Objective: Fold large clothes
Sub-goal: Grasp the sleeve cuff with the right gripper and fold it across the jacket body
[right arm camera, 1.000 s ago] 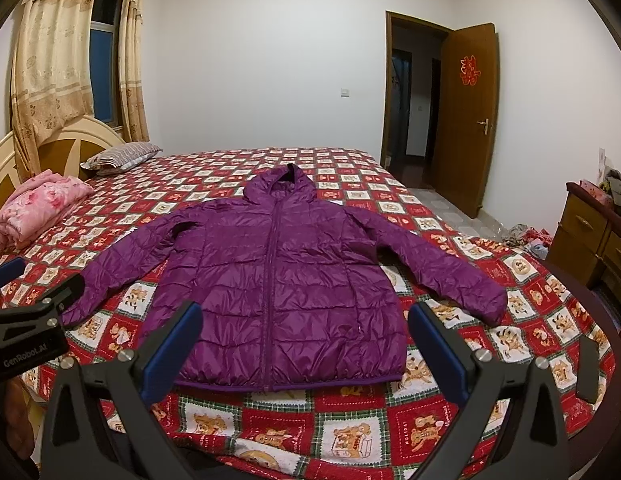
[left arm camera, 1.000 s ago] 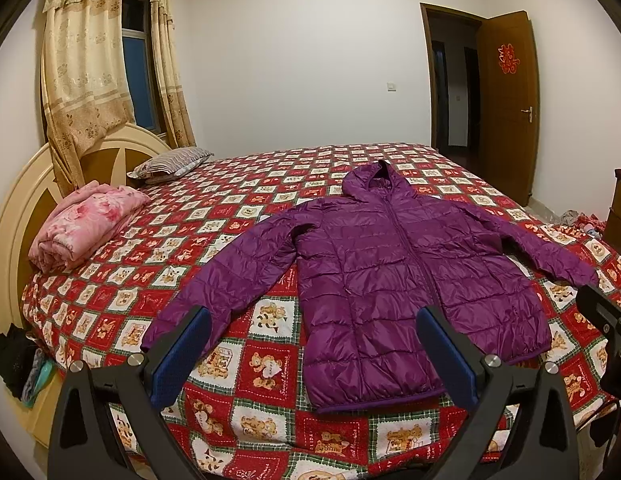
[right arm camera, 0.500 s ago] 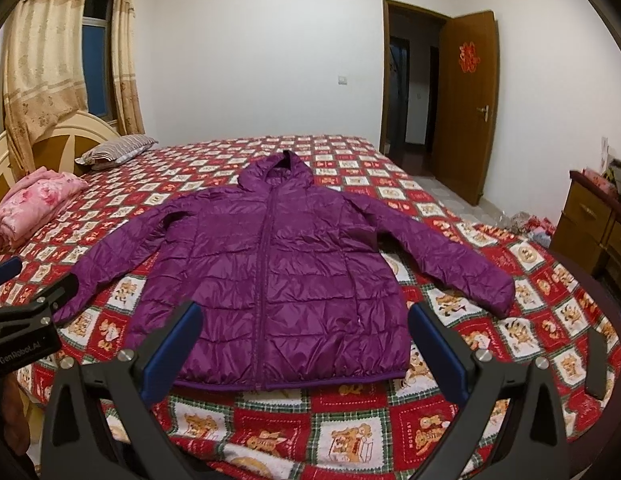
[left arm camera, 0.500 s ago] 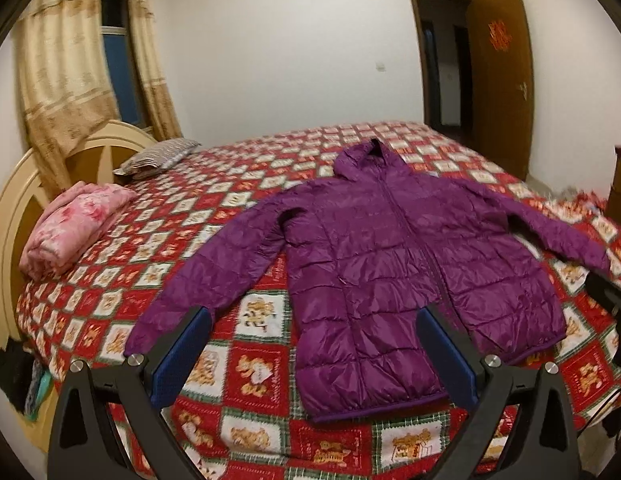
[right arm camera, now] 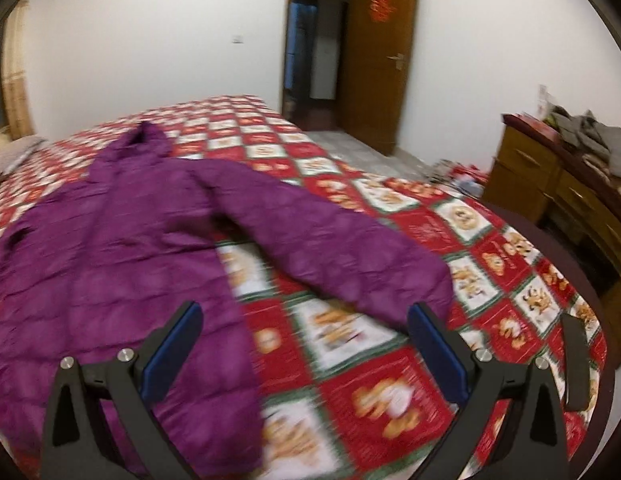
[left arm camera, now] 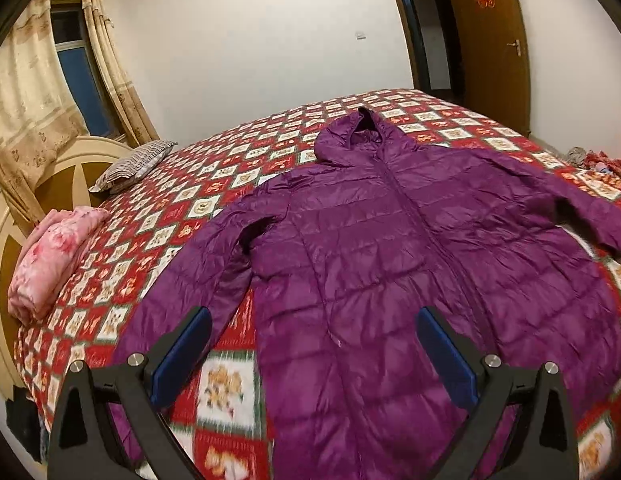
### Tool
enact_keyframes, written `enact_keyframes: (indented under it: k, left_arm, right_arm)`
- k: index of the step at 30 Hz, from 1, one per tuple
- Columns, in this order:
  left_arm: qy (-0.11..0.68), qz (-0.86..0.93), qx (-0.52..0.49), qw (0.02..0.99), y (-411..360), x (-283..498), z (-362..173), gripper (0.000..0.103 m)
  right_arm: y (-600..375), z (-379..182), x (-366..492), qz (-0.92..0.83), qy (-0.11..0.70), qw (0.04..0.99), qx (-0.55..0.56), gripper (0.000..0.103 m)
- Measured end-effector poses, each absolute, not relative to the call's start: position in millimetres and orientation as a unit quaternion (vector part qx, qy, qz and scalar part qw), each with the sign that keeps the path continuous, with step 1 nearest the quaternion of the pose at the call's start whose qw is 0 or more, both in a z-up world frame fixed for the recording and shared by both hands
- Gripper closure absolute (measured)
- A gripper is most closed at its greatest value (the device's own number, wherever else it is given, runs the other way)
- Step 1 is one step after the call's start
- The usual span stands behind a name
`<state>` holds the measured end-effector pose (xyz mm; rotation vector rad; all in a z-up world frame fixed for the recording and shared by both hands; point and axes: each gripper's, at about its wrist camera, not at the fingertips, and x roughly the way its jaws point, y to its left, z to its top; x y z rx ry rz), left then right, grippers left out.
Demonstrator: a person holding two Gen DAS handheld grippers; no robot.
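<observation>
A purple hooded puffer jacket (left arm camera: pixel 410 248) lies flat, front up and zipped, on the bed with both sleeves spread out. In the left wrist view my left gripper (left arm camera: pixel 314 344) hovers open over the jacket's lower left part, close to its left sleeve (left arm camera: pixel 182 292). The right wrist view shows the same jacket (right arm camera: pixel 110 248) at the left. There my right gripper (right arm camera: pixel 306 340) stands open above the quilt, between the jacket's hem and the cuff of its right sleeve (right arm camera: pixel 350 256). Neither gripper holds anything.
The bed carries a red checked quilt (left arm camera: pixel 230 388) with bear prints. A folded pink blanket (left arm camera: pixel 50 256) and a striped pillow (left arm camera: pixel 130 164) lie by the headboard. A wooden dresser (right arm camera: pixel 562 184) with clutter stands right of the bed. A brown door (right arm camera: pixel 378 52) is open behind.
Both grippers have moved forward and down toward the jacket. The left one now looks at the lower left body, the right one has swung right toward the right sleeve's cuff. Both stay open.
</observation>
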<state>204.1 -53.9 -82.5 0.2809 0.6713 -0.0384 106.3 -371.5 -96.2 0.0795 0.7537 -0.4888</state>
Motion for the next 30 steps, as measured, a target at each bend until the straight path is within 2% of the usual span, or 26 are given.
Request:
enact_keyframes:
  k: [13, 15, 18, 19, 20, 21, 22, 23, 25, 30]
  left_arm:
    - [0.353, 0.027, 0.17, 0.92, -59.5, 300.8, -135.0, 0.001]
    - [0.358, 0.039, 0.173, 0.917, -53.6, 311.7, -142.4, 0.001]
    - [0.365, 0.052, 0.177, 0.912, -42.3, 322.9, -152.4, 0.001]
    - [0.368, 0.055, 0.179, 0.911, -38.4, 326.4, -156.0, 0.001]
    - [0.37, 0.059, 0.179, 0.91, -34.0, 329.7, -158.6, 0.001]
    - [0.372, 0.062, 0.18, 0.908, -29.6, 332.5, -161.4, 0.001]
    - [0.376, 0.065, 0.181, 0.906, -24.6, 334.9, -163.3, 0.001]
    - [0.38, 0.065, 0.179, 0.905, -19.7, 336.8, -164.0, 0.001]
    - [0.387, 0.065, 0.17, 0.904, -7.9, 340.2, -161.6, 0.001]
    - [0.381, 0.069, 0.153, 0.909, 15.3, 348.1, -138.3, 0.001]
  right_arm:
    - [-479.7, -131.6, 127.3, -0.318, 0.395, 0.856, 0.096, 0.0]
    - [-485.0, -135.2, 126.3, -0.314, 0.4, 0.855, 0.105, 0.003]
    - [-488.3, -145.1, 129.4, -0.288, 0.42, 0.851, 0.128, 0.028]
    - [-489.6, -150.9, 132.7, -0.274, 0.432, 0.848, 0.138, 0.045]
    - [-490.9, -155.0, 134.2, -0.266, 0.437, 0.847, 0.145, 0.056]
    - [-492.7, -157.1, 134.8, -0.264, 0.436, 0.847, 0.149, 0.059]
    - [-494.6, -156.7, 134.4, -0.265, 0.431, 0.85, 0.148, 0.067]
    - [-495.8, -155.5, 134.6, -0.264, 0.431, 0.851, 0.145, 0.082]
    - [-499.9, -148.9, 136.4, -0.252, 0.43, 0.854, 0.147, 0.09]
    - [-492.0, -124.3, 150.1, -0.244, 0.422, 0.867, 0.098, 0.094]
